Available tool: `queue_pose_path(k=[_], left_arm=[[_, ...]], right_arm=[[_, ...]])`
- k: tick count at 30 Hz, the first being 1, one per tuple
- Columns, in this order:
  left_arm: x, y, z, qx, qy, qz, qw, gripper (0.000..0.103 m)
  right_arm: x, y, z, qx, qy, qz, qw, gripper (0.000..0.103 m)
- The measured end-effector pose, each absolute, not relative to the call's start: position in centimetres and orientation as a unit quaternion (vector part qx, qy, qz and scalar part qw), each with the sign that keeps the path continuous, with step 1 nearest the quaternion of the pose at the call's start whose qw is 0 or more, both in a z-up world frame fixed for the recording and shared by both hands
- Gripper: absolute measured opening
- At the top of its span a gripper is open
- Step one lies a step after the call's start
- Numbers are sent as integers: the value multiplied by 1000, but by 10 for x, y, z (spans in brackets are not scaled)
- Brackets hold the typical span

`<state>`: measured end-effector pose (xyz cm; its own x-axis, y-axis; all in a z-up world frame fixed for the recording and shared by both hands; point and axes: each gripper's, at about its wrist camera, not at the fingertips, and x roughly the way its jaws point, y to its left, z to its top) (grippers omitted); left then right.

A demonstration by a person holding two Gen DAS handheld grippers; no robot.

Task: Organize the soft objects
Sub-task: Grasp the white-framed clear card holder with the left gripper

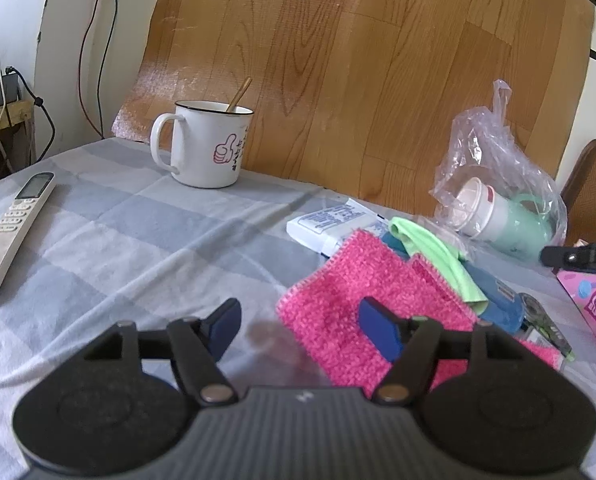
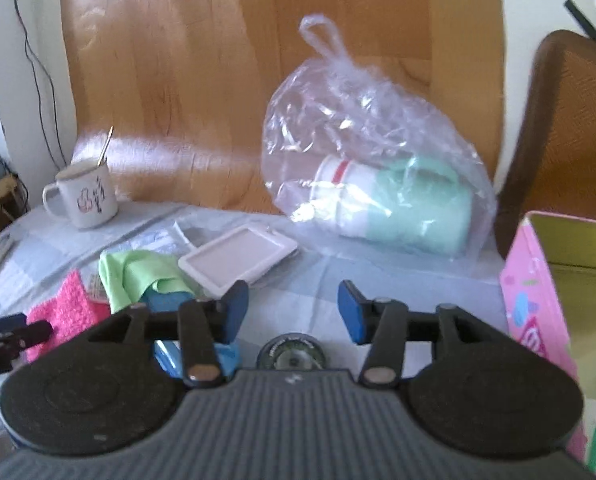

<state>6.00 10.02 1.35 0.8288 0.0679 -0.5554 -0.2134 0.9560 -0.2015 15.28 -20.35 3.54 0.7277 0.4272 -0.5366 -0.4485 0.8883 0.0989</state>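
We see our left gripper (image 1: pixel 302 328) gaping over the pink cloth's (image 1: pixel 350 304) edge, gripping nothing; our right gripper (image 2: pixel 293 312) seems apart and empty, beside the green cloth (image 2: pixel 137 276).

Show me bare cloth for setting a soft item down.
Free: the checked tablecloth between the remote, the mug and the pink cloth. Crowded: the right side, around the green cloth, plastic bag and pink box.

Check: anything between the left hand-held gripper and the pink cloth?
Nothing visible. The left hand-held gripper is open, and its right finger already overlaps the pink cloth edge. Between the fingers lies only bare checked tablecloth.
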Motion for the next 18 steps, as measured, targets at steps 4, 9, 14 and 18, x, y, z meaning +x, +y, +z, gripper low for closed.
queue_pose_path(k=[4,9,14,18], left_arm=[[58,104,14,-136,281,72,947,68],[62,124,30,-198,269,47,941,68],[126,129,74,-176,293,4,940,68],[208,106,73,-125,358,-66,923,68]], right_arm=[[171,-199,27,70,338,279,896,55],[211,-196,9,174,393,264,863,56],[235,-190,-6,214,417,252,847,56],[239,-195,-14,254,422,253,833,57]])
